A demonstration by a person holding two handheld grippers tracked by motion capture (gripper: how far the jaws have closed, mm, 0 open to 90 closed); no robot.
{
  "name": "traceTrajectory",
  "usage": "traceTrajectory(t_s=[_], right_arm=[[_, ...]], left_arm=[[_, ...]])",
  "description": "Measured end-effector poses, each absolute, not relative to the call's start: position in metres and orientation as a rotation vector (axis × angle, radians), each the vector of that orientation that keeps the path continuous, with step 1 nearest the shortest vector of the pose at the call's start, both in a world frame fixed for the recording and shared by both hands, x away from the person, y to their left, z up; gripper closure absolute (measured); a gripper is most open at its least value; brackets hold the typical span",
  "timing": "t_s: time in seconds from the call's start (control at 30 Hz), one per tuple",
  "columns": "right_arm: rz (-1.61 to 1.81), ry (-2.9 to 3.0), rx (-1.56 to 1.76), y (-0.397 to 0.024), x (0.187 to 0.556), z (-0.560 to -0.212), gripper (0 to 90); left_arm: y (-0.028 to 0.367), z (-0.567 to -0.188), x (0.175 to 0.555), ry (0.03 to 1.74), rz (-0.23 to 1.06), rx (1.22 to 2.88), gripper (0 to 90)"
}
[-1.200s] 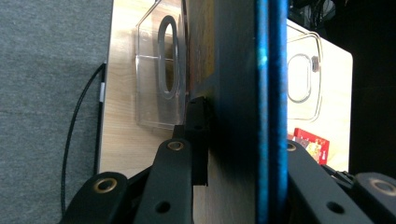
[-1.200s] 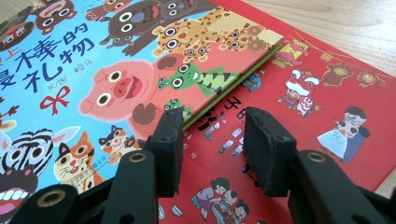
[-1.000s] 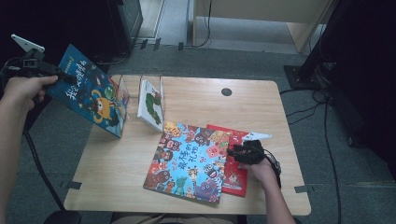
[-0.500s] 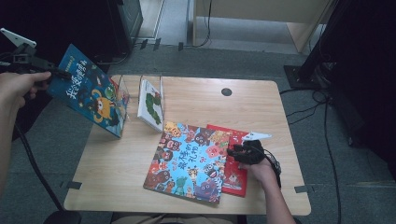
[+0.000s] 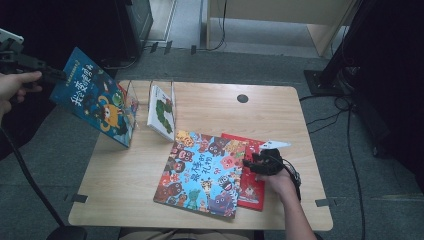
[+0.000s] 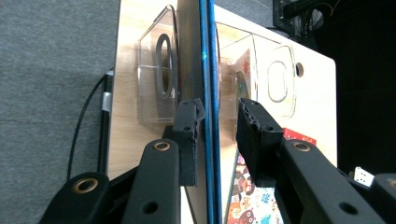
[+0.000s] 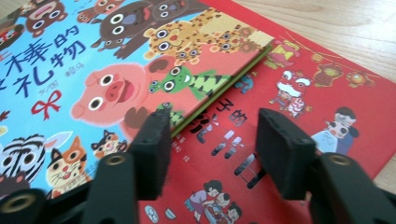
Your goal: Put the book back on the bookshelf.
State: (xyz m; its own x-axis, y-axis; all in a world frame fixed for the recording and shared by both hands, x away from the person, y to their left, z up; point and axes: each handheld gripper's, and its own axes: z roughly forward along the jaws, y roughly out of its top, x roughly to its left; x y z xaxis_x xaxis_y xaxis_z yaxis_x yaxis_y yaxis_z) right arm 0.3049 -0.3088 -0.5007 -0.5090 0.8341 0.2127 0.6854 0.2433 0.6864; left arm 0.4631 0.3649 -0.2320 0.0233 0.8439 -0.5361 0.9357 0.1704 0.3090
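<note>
A dark blue picture book point(image 5: 97, 102) leans out of a clear rack point(image 5: 131, 100) at the table's left edge. My left gripper point(image 5: 50, 75) is at its top corner. In the left gripper view the book's edge point(image 6: 208, 70) runs between the jaws of the left gripper point(image 6: 217, 121). These jaws have just been opening: one pad lies against the cover, the other stands off it. My right gripper point(image 5: 252, 164) rests low over a red book point(image 5: 250, 185). In the right gripper view the right gripper point(image 7: 210, 135) straddles the red book point(image 7: 303, 93) beside the animal book point(image 7: 93, 70). Its jaws have just been opening, gripping nothing.
A white book point(image 5: 162, 111) stands upright in the clear rack point(image 6: 154, 88). The light blue animal book point(image 5: 202, 172) lies flat, overlapping the red one. The wooden table point(image 5: 125, 185) has a cable hole point(image 5: 242, 98) near the back. Cables cross the floor at right.
My left hand and gripper have drifted up and to the left at the dark blue book's top corner. The book still leans in the rack. The right hand has stayed put.
</note>
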Motion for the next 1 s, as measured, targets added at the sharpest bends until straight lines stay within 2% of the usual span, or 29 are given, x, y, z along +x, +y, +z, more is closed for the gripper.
traceTrajectory(t_s=[0.53,1.0], right_arm=[[1.11,2.299,1.478,-0.307,0.314,-0.495,38.4],[1.099,2.336,1.446,-0.298,0.322,-0.494,37.9]], left_arm=[[0.358,-0.199,0.443,1.764,-0.146,1.705,67.9],[0.323,-0.196,0.436,1.687,-0.109,1.792,66.4]])
